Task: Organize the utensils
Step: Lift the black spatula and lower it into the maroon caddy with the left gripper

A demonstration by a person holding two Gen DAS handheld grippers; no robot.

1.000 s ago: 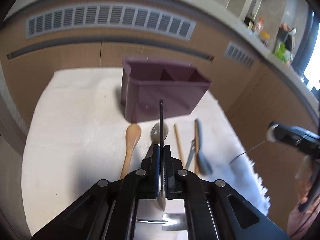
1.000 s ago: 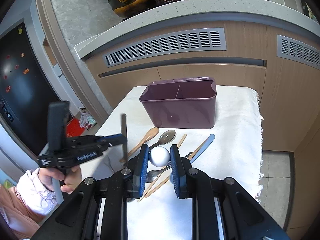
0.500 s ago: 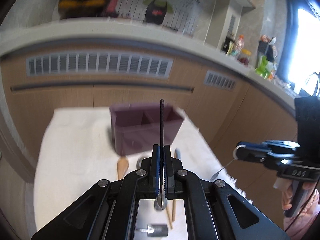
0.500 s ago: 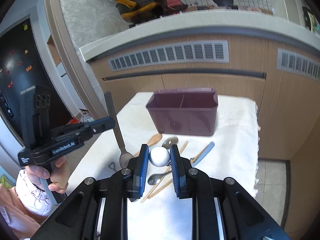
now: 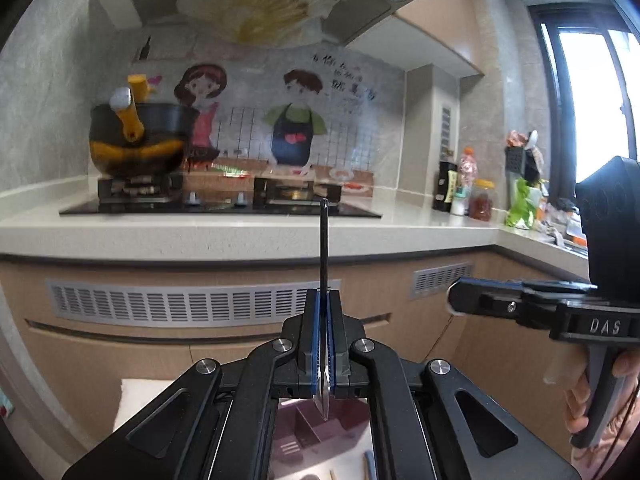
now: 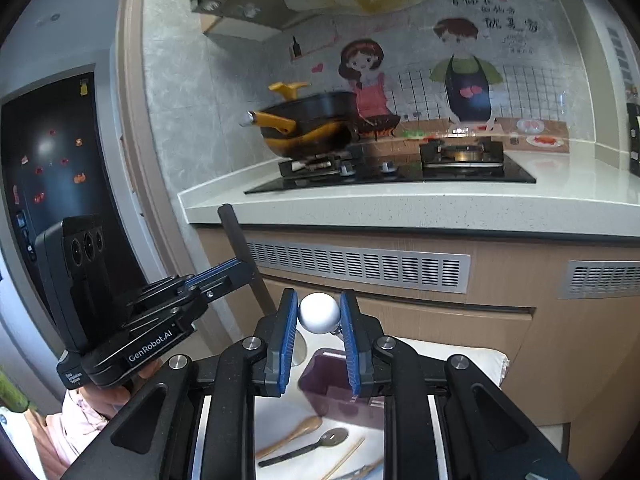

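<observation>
I am holding both grippers high above the table, cameras facing the kitchen counter. My left gripper (image 5: 323, 336) is pinching a black-handled metal spoon (image 5: 324, 264) between closed pads, the handle sticking straight up and the bowl hanging just below the fingers; in the right wrist view the same gripper (image 6: 240, 270) shows at left with the spoon's dark handle (image 6: 244, 258) slanting through it. My right gripper (image 6: 319, 328) is clamping a utensil by its white ball end (image 6: 319, 313); I cannot tell what utensil it is. Below, the purple divided utensil holder (image 6: 320, 376) is standing on the white cloth (image 6: 460, 354), and nearer me a wooden spoon (image 6: 294, 436), a dark-handled spoon (image 6: 308, 446) and chopsticks (image 6: 345, 460) are lying beside one another.
</observation>
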